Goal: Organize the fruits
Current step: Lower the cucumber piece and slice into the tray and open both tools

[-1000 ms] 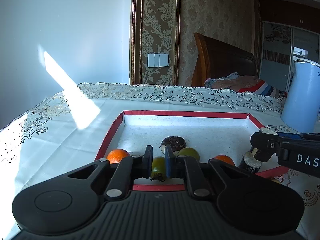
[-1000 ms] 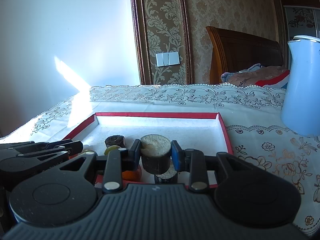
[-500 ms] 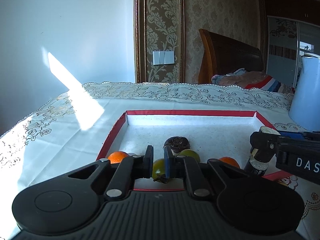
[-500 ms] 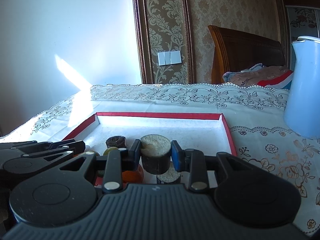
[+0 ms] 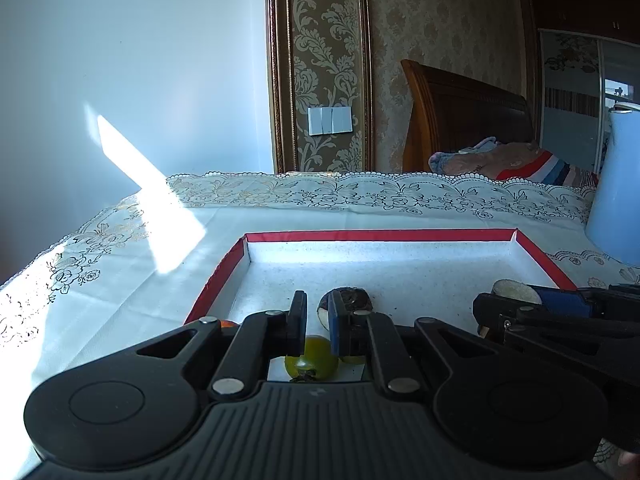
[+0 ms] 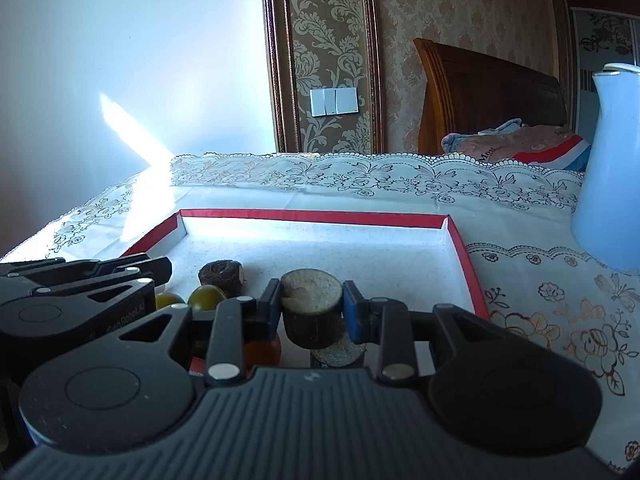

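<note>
Holding a dark round fruit piece (image 6: 312,312) in my right gripper (image 6: 311,307) above the red-rimmed tray (image 6: 312,216); my left gripper (image 5: 317,322) looks narrow and empty above a green fruit (image 5: 311,362); next, I judge, lowering and releasing.

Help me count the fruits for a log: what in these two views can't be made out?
- Orange fruit, right wrist view: mostly behind the right tongs.
- Lower brown cylinder, same view: hidden under the held cylinder.
- Green fruit, left wrist view: whether the left tongs still pinch it is unclear.
- Blue jug: cut by the right edge.
</note>
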